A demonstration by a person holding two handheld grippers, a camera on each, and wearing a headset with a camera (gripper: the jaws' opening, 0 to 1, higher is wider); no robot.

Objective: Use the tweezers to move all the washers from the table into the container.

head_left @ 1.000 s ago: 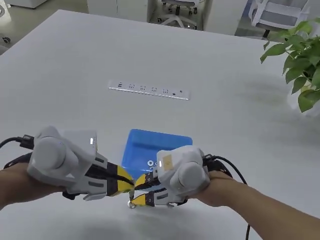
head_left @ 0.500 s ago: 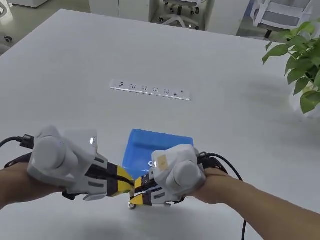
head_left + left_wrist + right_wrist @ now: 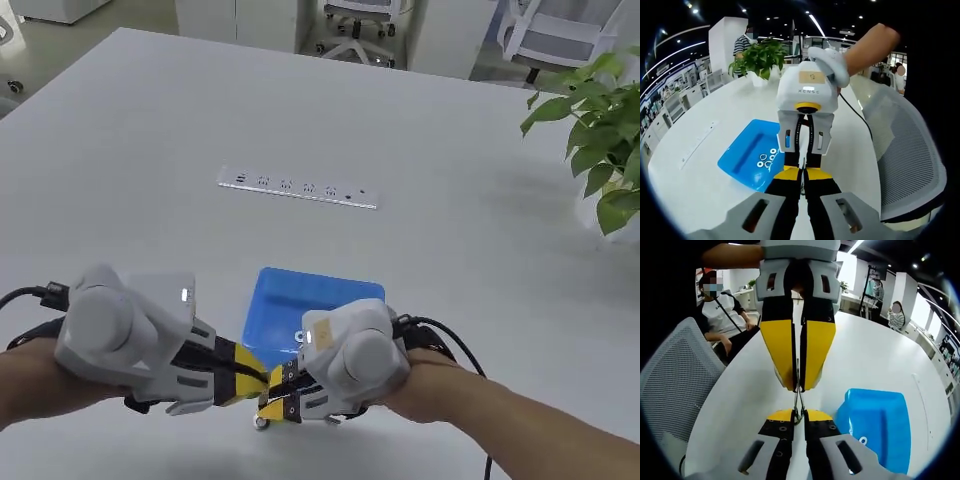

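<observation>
The thin metal tweezers [image 3: 798, 401] run between both pairs of jaws, which meet tip to tip low over the table. My left gripper [image 3: 260, 378] comes in from the left and is shut on them. My right gripper [image 3: 274, 396] faces it from the right, also shut on the tweezers. In the right gripper view the left gripper [image 3: 798, 386] hangs from the top with its yellow fingers [image 3: 780, 350] pressed together. The blue container [image 3: 315, 295] lies just behind the grippers, and several washers [image 3: 767, 157] lie in it. A small shiny piece [image 3: 262, 422] lies on the table below the jaws; I cannot tell what it is.
A white power strip [image 3: 297, 188] lies across the middle of the white table [image 3: 450, 240]. A potted plant [image 3: 600, 130] stands at the right edge. Office chairs [image 3: 360, 25] stand beyond the far edge. People sit nearby in the right gripper view.
My right gripper has slid left and down until its jaws meet the left gripper's. The left gripper has stayed nearly still. The head camera tipped a little.
</observation>
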